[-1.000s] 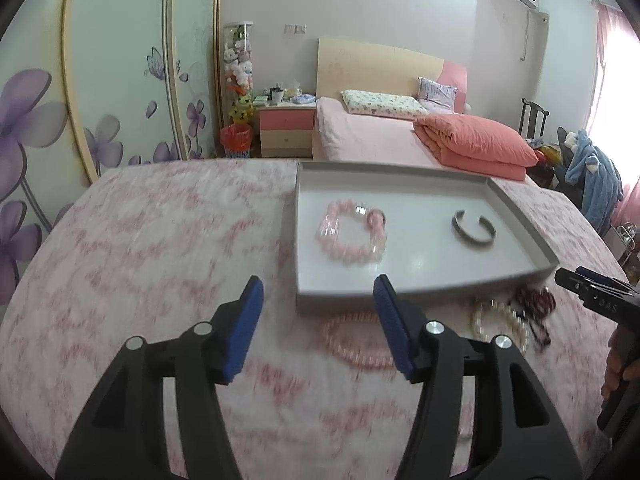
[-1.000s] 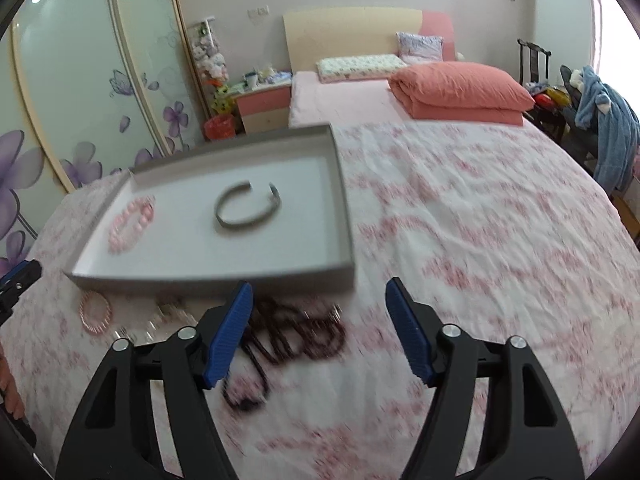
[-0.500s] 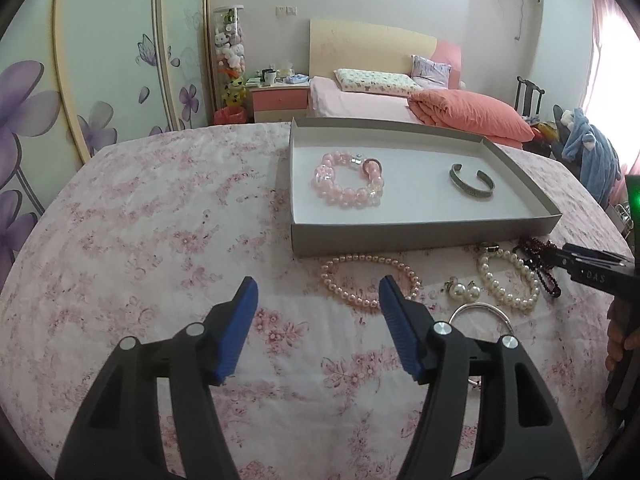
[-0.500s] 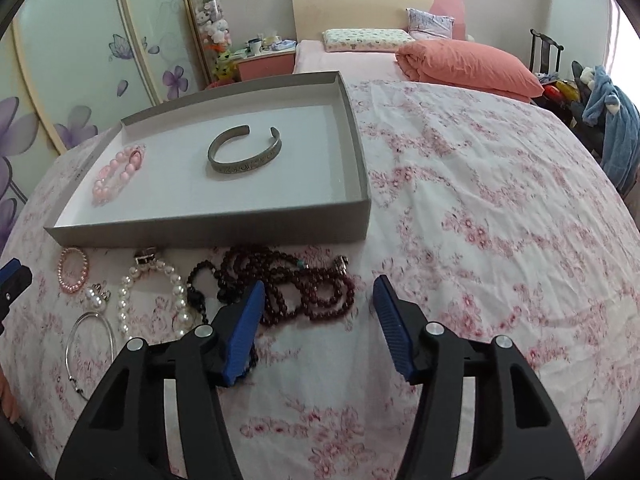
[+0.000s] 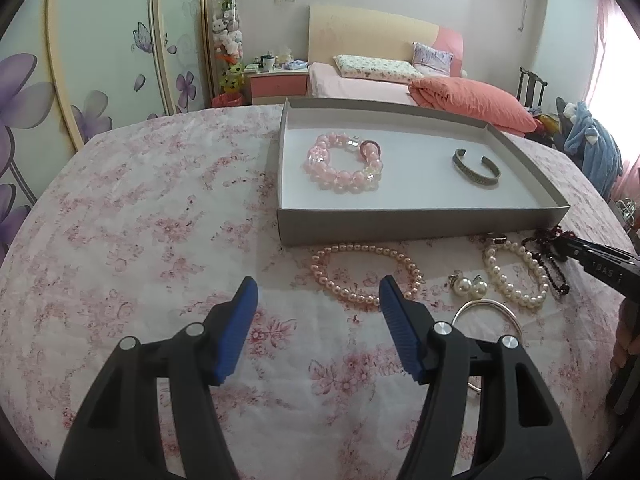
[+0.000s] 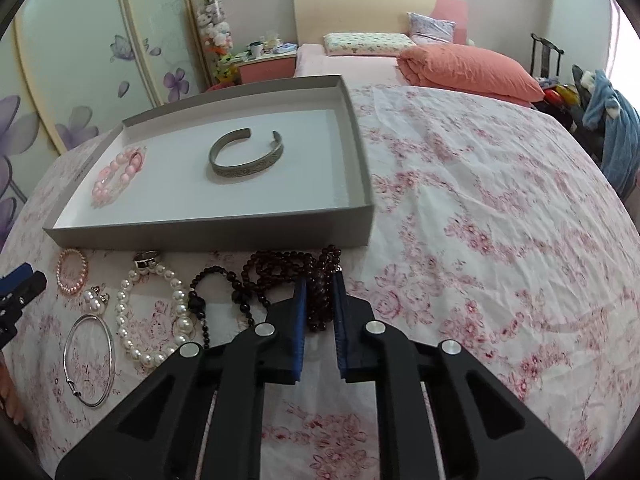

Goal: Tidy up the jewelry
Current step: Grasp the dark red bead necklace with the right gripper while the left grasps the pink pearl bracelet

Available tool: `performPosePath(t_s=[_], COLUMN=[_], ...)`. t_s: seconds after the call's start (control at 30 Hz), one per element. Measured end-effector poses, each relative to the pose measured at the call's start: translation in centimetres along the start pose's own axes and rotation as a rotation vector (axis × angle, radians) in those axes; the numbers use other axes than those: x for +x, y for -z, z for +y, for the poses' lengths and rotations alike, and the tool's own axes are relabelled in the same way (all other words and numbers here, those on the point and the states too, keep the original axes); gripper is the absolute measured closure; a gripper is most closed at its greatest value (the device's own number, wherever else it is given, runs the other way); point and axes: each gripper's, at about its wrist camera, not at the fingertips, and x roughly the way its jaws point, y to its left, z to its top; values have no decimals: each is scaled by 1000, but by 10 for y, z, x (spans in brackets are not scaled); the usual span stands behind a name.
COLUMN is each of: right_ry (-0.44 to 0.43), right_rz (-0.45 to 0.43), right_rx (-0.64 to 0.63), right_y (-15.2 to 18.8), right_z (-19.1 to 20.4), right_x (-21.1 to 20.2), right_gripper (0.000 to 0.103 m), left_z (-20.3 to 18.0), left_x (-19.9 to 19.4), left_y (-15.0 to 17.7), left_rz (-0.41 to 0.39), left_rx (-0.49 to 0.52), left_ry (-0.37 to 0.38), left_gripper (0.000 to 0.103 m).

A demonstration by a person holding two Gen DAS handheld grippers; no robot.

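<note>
Right claw nipped on dark bead necklace, left claw wide, empty

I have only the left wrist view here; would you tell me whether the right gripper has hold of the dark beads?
Observer: Yes, the right gripper is shut on the dark red bead strand.
Operator: Thank you. My own finger hides part of the thin silver bangle; is it a whole hoop?
Observer: The silver bangle is a full hoop with a small clasp at its near end, apart from the beads.
</note>
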Motion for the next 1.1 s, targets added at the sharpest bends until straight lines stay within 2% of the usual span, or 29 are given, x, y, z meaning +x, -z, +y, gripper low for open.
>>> performPosePath(t_s=[0.13,0.2,0.27,0.4,0.5,0.63,1.0,1.07,1.1], right_ry=[6,6,3,1,-4,-4,-1,-7,-10], right_rz=[0,0,0,1,1,1,2,2,1], right_rx=[-1,0,2,3,8,7,5,9,12], right_y=[0,0,-1,-1,-1,-2,-1,-1,-1], right_z=[0,0,1,0,0,-2,-2,-3,-3], right_x=[0,0,0,0,0,0,0,0,0], right_gripper=[90,90,90,90,90,90,90,90,90], left_z=[-4,-5,-5,-7,-6,6,8,7,7], left_x=[9,13,20,28,28,26,22,22,21], left_y=[-2,-2,-5,-10,-9,-8,-3,-4,-4], left_rz=[24,37,56,69,71,70,69,69,69], left_rx=[2,-1,-12,-1,28,33,28,32,32], left_ry=[-11,-17,-18,-52,-61,-88,-70,-63,-65], left_gripper=[41,45,52,77,86,86,86,96,96])
